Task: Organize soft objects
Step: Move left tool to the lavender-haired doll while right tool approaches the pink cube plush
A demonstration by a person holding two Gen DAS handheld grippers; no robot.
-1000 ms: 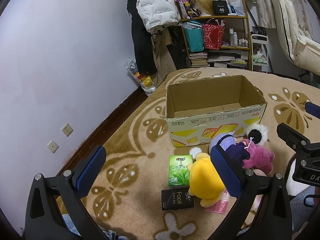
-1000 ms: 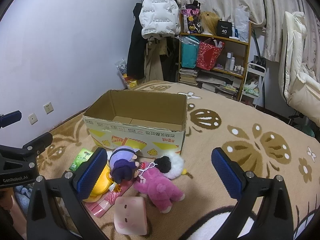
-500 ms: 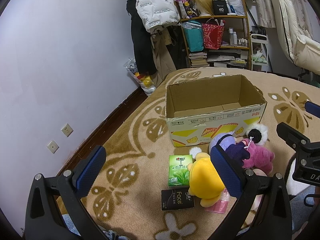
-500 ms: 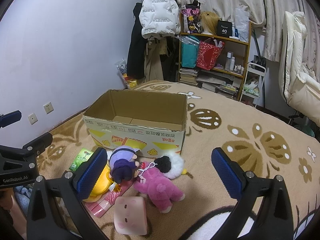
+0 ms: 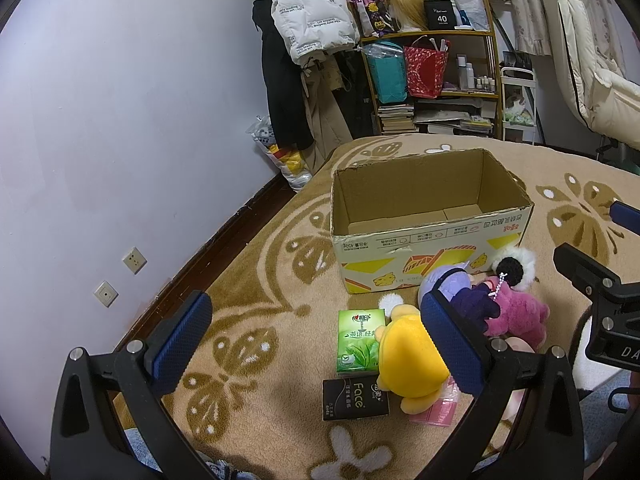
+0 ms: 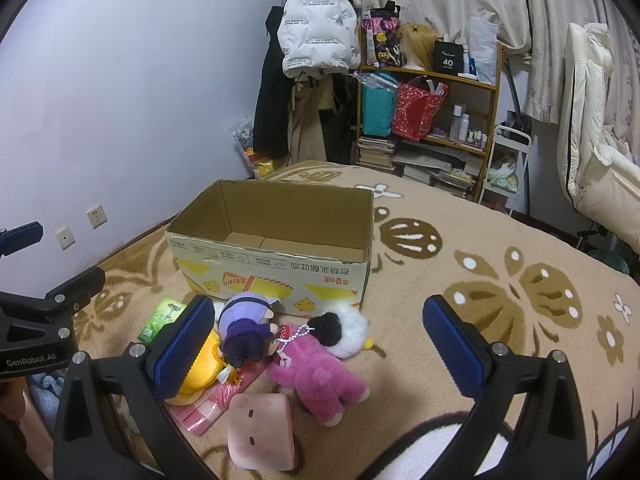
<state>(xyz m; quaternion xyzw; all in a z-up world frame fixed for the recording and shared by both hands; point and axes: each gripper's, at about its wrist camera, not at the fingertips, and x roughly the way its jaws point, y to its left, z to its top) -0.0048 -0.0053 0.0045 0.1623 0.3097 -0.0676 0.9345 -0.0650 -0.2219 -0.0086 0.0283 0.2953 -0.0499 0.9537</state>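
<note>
Both tools, left (image 5: 312, 336) and right (image 6: 316, 340), gape above fuzzy pink plush (image 6: 320, 368) lying face-down.

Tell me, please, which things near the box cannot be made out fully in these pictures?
- Yellow plush toy, right wrist view: mostly behind a gripper finger.
- Pink packet, left wrist view: under the yellow toy.
- Box floor: near strip hidden by its front wall, both views.

Carpet (image 6: 500, 264): tan with brown and white butterfly motifs. Box (image 6: 280, 276): white with yellow print. Toys: one yellow (image 5: 412, 360), one purple (image 6: 244, 328), one pink (image 6: 320, 376).
</note>
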